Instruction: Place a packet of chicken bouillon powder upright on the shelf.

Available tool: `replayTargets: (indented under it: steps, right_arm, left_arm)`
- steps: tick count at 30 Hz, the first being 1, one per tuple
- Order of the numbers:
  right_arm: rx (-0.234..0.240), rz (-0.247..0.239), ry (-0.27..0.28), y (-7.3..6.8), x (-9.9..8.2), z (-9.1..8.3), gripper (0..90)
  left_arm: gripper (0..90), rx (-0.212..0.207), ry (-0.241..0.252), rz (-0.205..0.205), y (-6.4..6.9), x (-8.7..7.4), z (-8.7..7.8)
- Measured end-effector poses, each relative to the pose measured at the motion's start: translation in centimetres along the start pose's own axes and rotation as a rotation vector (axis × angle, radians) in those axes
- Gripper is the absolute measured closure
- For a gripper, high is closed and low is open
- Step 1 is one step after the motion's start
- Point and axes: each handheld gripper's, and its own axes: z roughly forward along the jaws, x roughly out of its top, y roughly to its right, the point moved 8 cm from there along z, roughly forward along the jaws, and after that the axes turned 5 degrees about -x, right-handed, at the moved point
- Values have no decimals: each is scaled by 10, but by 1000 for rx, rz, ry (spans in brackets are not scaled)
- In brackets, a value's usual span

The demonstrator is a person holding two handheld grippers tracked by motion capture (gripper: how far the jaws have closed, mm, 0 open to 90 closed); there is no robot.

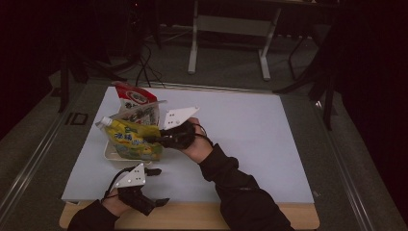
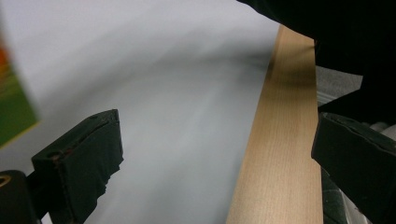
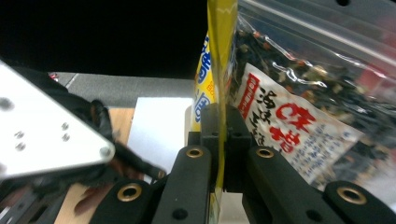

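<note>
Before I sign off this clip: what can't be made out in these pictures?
- White tray, high view: the yellow pouch held by the right claw hides what else lies in it.
- Clear bag, right gripper view: cut off by the top and right edges.
- Pouch print, high view: too small to read.
- Green-orange thing, left gripper view: blurred and cut off by the left edge.
- Room beyond the table: too dark.

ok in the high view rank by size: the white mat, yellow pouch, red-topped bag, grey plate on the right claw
1. white mat
2. yellow pouch
3. red-topped bag, partly hidden behind the pouch, so unsure against it
4. grey plate on the right claw
</note>
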Motion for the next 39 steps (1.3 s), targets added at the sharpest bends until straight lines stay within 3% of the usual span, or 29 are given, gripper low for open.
replayTargets:
  steps: [7, 12, 22, 26, 28, 39]
  right_arm:
    - [12, -13, 13, -3, 6, 18, 900]
    - [21, -17, -4, -8, 0, 37, 900]
    - [23, 14, -8, -8, -15, 45, 886]
    - [33, 40, -5, -10, -16, 43, 772]
    - [18, 28, -5, -9, -15, 40, 728]
    - [-1, 46, -12, -5, -22, 14, 641]
  left_arm:
    - [27, -3, -2, 2, 1, -1, -1]
    - [27, -2, -1, 3, 0, 0, -3]
    - [27, -1, -3, 5, 0, -1, -2]
    - [27, 0, -3, 4, -1, -1, -2]
    - [27, 1, -2, 3, -1, -1, -2]
    - [27, -1, -3, 5, -1, 0, 0]
